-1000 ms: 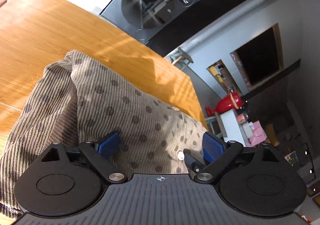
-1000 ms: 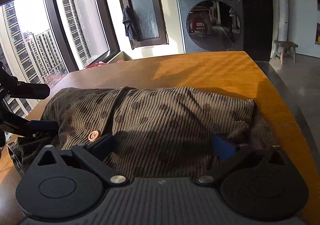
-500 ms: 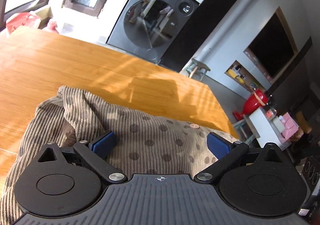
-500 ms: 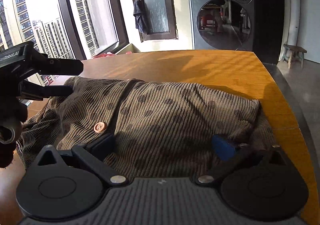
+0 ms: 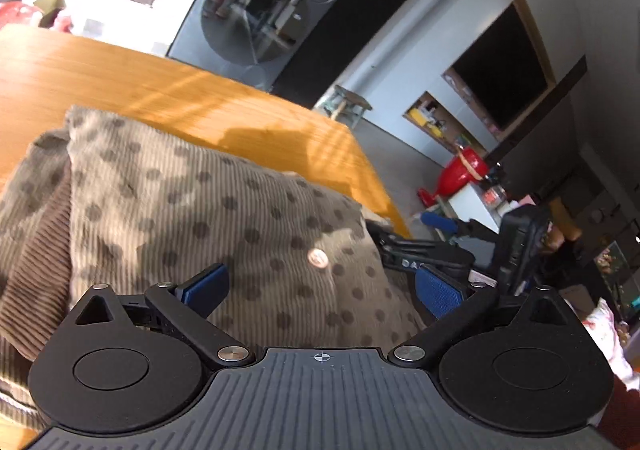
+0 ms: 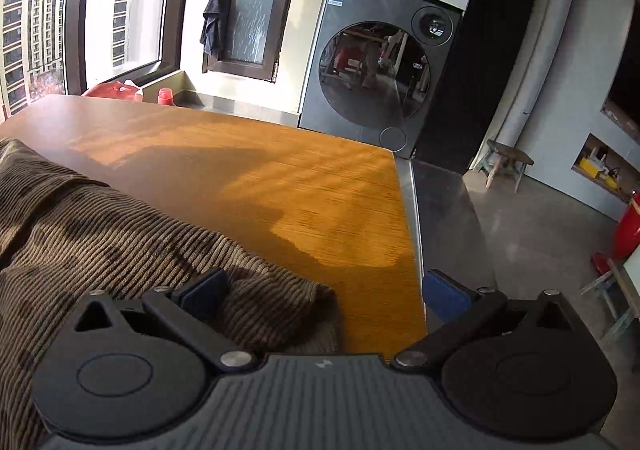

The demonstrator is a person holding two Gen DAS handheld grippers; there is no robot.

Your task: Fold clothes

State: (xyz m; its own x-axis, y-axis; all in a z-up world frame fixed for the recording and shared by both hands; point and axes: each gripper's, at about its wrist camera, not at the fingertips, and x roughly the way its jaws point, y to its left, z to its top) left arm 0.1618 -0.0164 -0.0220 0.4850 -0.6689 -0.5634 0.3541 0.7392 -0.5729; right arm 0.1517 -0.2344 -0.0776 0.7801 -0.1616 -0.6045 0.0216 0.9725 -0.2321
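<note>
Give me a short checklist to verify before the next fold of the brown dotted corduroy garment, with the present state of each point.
1. Left gripper free of cloth: ok, its blue fingers stand wide apart above the brown dotted corduroy garment.
2. Right gripper free: ok, fingers apart, nothing pinched.
3. Garment fully on the orange wooden table: cannot tell, its near edge is hidden.
4. Free table beyond the garment: ok, bare wood reaches the far edge.
5. Grippers apart from each other: ok, the right one shows off to the side in the left wrist view.
6. Fold lies flat: not ok, the cloth is bunched and puffed.
</note>
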